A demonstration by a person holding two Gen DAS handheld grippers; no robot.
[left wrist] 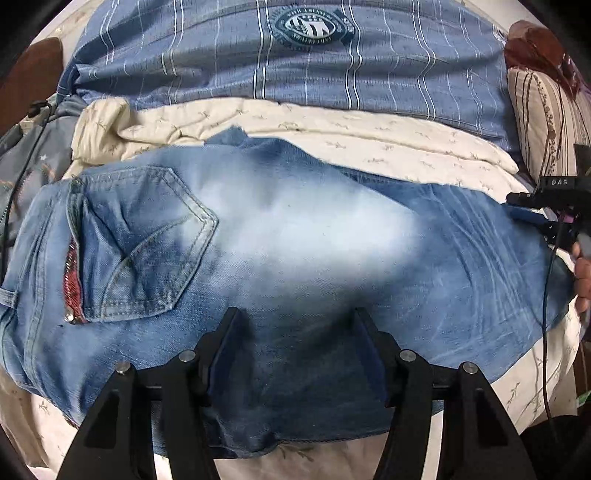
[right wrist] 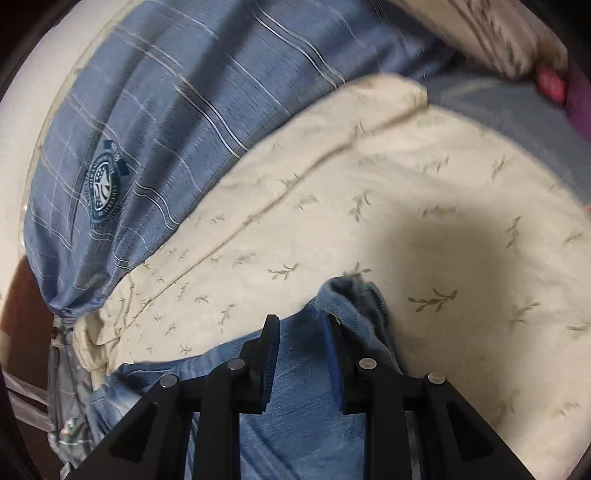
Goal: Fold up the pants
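Jaws of right gripper (right wrist: 301, 325) pinching jeans (right wrist: 295, 398) over bedsheet (right wrist: 406, 192).

Cream bed sheet (left wrist: 332, 136) with small leaf-sprig print is covering the bed, bunching into folds ahead and to the left. Beyond it, a blue quilt (left wrist: 332, 70) with thin white stripes and a round dark-teal crest (left wrist: 308, 26) is lying across the far side. A cream-and-brown striped pillow (left wrist: 546, 122) is sitting far right, a dark red-brown item (left wrist: 535, 48) resting on top. Dark brown wooden furniture (left wrist: 33, 77) is showing at far left. A black cable (left wrist: 546, 332) is hanging at right. Soft indoor light is casting a shadow (right wrist: 443, 251) on the sheet.
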